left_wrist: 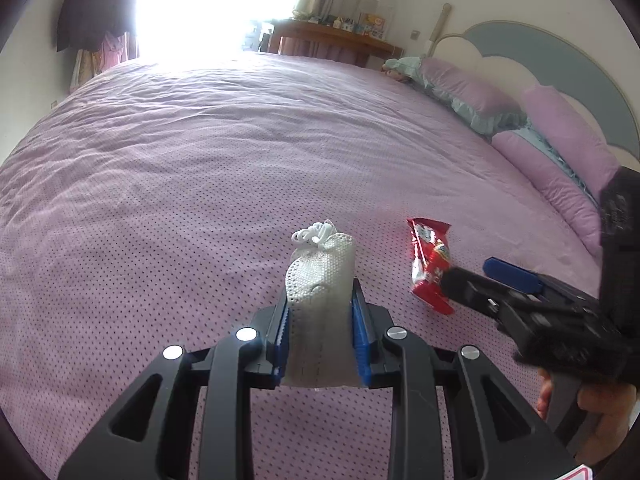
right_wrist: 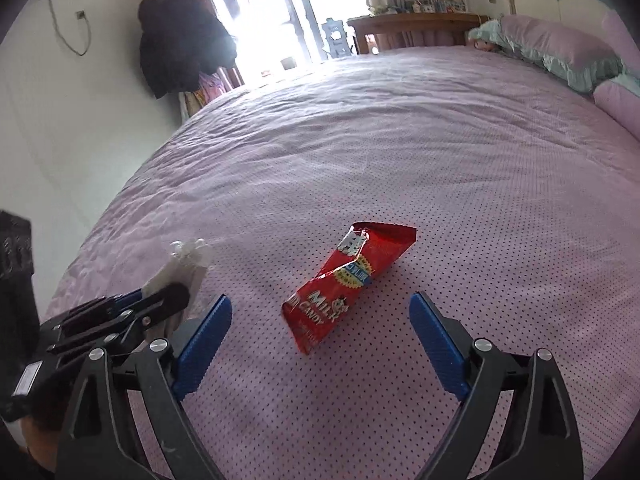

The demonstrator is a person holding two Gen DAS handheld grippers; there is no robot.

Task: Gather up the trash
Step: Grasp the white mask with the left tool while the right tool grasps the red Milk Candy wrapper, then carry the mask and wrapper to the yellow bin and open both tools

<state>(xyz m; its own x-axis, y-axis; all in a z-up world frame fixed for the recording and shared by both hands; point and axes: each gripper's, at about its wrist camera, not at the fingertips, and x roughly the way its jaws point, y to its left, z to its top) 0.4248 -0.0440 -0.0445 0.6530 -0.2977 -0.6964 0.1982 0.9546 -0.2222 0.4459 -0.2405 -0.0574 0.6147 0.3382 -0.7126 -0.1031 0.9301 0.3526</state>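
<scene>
My left gripper (left_wrist: 320, 300) is shut on a crumpled white face mask (left_wrist: 320, 280), held just above the purple bedspread; its ear loops bunch at the top. The mask also shows at the left of the right wrist view (right_wrist: 188, 260), with the left gripper (right_wrist: 160, 304) around it. A red milk candy wrapper (right_wrist: 348, 284) lies on the bed between the open jaws of my right gripper (right_wrist: 320, 312), slightly ahead of the fingertips. In the left wrist view the wrapper (left_wrist: 430, 264) lies to the right, with the right gripper (left_wrist: 472, 276) at its near end.
The bed (right_wrist: 440, 140) is wide and covered in dotted purple fabric. Purple and teal pillows (left_wrist: 472, 92) lie along the headboard at right. A wooden desk (left_wrist: 328, 36) with small items stands beyond the bed. Dark clothes (right_wrist: 180, 40) hang near the bright window.
</scene>
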